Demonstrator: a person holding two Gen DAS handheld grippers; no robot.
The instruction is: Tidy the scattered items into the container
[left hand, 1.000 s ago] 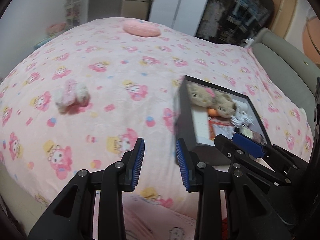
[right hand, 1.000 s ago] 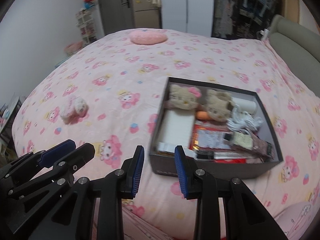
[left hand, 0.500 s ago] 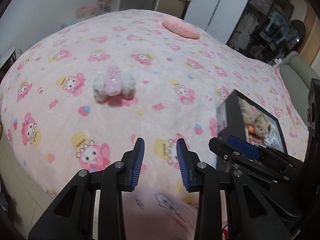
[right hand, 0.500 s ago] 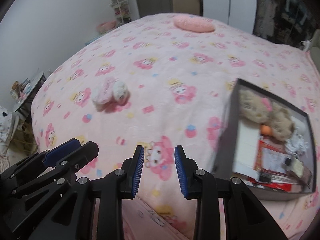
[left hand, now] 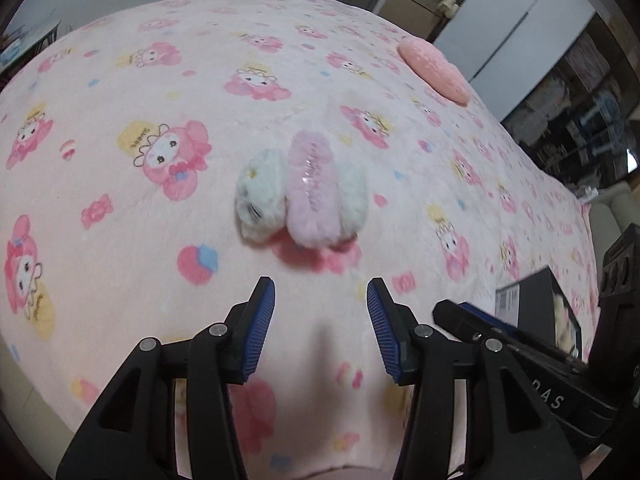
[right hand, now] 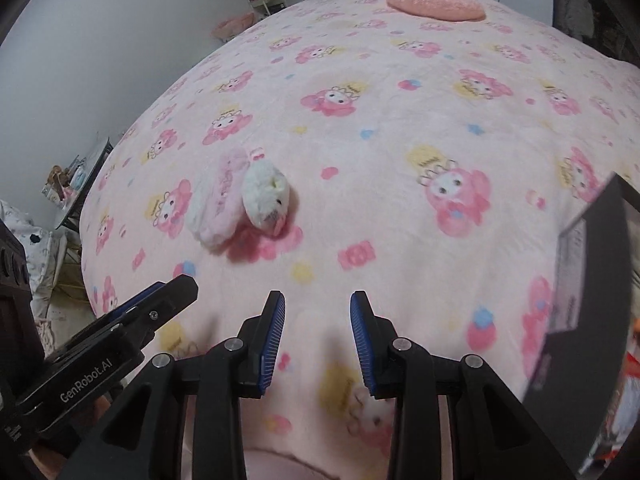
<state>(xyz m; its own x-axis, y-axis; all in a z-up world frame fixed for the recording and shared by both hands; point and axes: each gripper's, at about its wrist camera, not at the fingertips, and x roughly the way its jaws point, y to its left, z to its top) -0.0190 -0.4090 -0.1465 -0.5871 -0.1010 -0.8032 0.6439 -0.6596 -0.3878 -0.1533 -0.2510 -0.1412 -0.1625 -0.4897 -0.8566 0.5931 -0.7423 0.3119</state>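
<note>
Starting nearest the lens in the left wrist view, the left tongs stood moderately wide with nothing between them, the jaws having just been opening. Directly ahead, at frame centre, the plush toy lay on the bed, apart from the fingertips and squarely in line with the gap. Its pink middle band ran lengthwise away from the lens, a white lobe on either side, so the toy's breadth lay across the jaw opening.

In the right wrist view, the right tongs stood narrow and empty. The same toy sat to the upper left of them, well off their line, with the left tongs entering at lower left, closer to it. Judged on that, the left hand was the nearer.

The left view showed only a corner of the black container at right; the right view showed its wall at the right edge. Farthest off, a pink cushion lay apart.
</note>
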